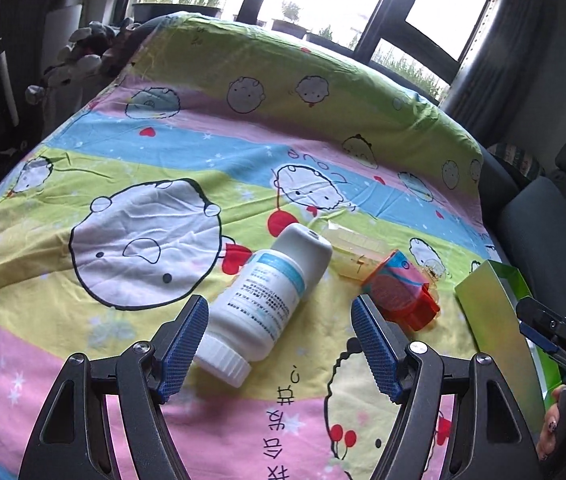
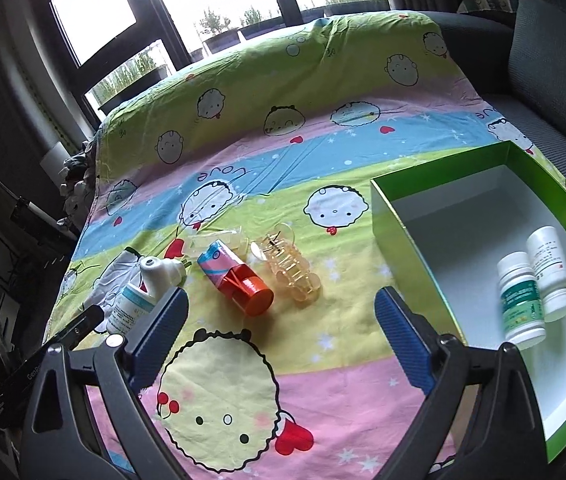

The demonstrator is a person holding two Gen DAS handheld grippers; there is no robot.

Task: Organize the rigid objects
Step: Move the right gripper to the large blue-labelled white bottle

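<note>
We are tidying hard things into the green box (image 2: 435, 168). Two small bottles (image 2: 535, 288) already lie inside it, side by side.

Our left claw (image 1: 279, 344) hangs over the big white bottle (image 1: 267, 300) on the bed sheet (image 1: 123, 160). The claw is about half wide, and nothing is held in it. The bottle lies on its side, tilted, with its cap near the left pad (image 1: 183, 344). The pads do not touch it yet.

Our right claw (image 2: 279, 336) is wide and has nothing in it. It hangs over bare sheet, near the box. The orange tube (image 2: 239, 280) and the clear hair clip (image 2: 291, 272) lie just beyond it, close together.

We think the step now is to pick up the white bottle. To do it well, we should turn the left claw so the pads face the bottle's long sides. Then we go down until the pads are beside its middle, not the cap. The bottle is round and could roll, so we should close slowly. The orange tube is near, so we must not bump it.
</note>
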